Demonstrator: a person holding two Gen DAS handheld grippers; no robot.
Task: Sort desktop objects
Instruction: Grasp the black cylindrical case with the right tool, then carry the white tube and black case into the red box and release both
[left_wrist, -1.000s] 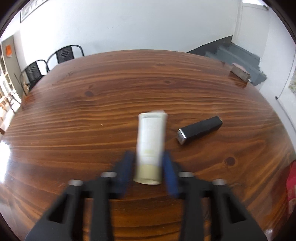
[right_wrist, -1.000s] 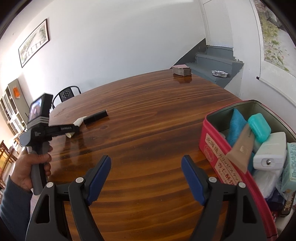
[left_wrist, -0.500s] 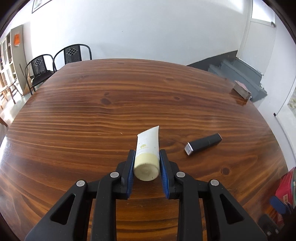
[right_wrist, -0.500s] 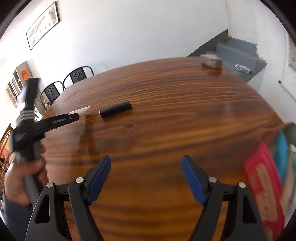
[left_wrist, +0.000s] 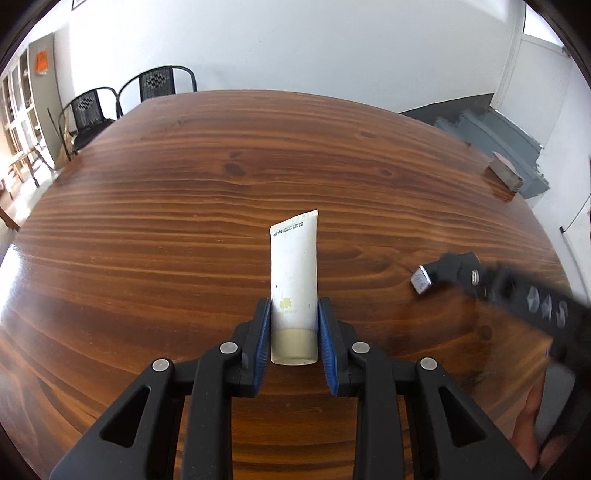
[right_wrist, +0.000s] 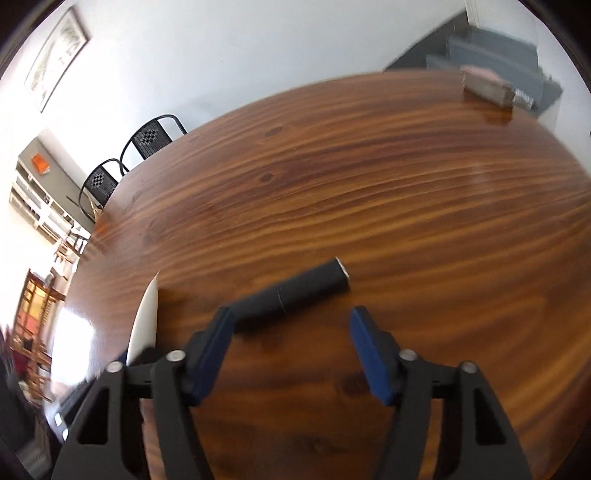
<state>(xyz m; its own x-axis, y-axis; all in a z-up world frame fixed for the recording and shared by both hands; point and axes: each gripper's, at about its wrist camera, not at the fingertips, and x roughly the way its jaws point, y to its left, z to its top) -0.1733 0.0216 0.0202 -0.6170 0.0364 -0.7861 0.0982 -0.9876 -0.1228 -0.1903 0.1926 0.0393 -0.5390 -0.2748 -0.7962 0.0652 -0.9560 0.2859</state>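
My left gripper (left_wrist: 294, 332) is shut on a white tube (left_wrist: 294, 273) with a beige cap, pads pressing just above the cap, the crimped end pointing away over the wooden table (left_wrist: 184, 221). To its right a black bar (left_wrist: 439, 271) with a silver end lies flat, and a blurred finger (left_wrist: 517, 295) of my right gripper reaches over it. In the right wrist view my right gripper (right_wrist: 295, 343) hovers at the black bar (right_wrist: 295, 291) with its jaws closing. The bar's near end is by the left pad and neither pad presses on it. The white tube (right_wrist: 146, 325) shows at the left.
A small flat box (left_wrist: 504, 171) sits at the table's far right edge, also seen as the box (right_wrist: 487, 86). Black chairs (left_wrist: 162, 81) stand behind the table and grey stairs (left_wrist: 498, 136) are beyond it. A person's hand (left_wrist: 532, 435) is at the lower right.
The right gripper swung left from the red tin to the black bar, and its jaws have narrowed. The tin has left view. The left gripper shifted slightly with the tube.
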